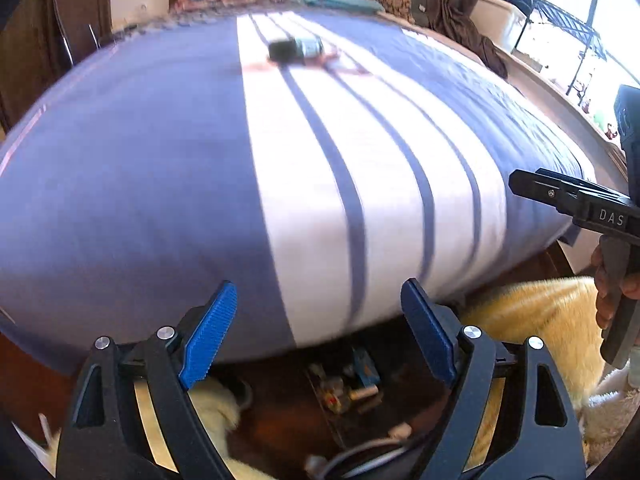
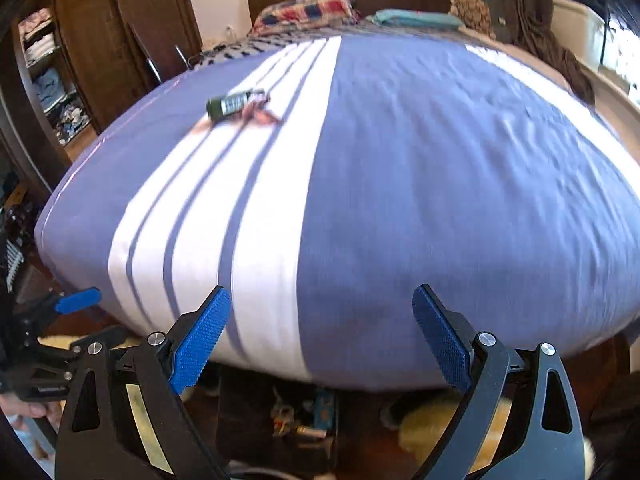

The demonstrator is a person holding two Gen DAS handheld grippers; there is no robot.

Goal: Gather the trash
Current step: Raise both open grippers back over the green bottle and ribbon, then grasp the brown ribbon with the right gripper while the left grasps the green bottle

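A small dark green can with a pale label [image 1: 296,49] [image 2: 232,104] lies on its side far up the bed, on the white stripes. A reddish crumpled wrapper [image 1: 336,62] [image 2: 260,115] lies against it. My left gripper [image 1: 318,284] is open over the foot of the bed with nothing between its blue pads. My right gripper [image 2: 320,289] is open and empty too, beside the left one. The right gripper's black finger [image 1: 560,196] shows at the right edge of the left wrist view. One blue pad of the left gripper [image 2: 76,302] shows at the left edge of the right wrist view.
The bed has a blue cover with white stripes [image 1: 140,168] [image 2: 440,200], and pillows [image 2: 308,10] by a dark headboard. An open wooden wardrobe [image 2: 60,60] stands on the left. On the floor below are a dark tray of small items [image 1: 344,388] [image 2: 300,416] and a yellow fluffy rug [image 1: 540,312].
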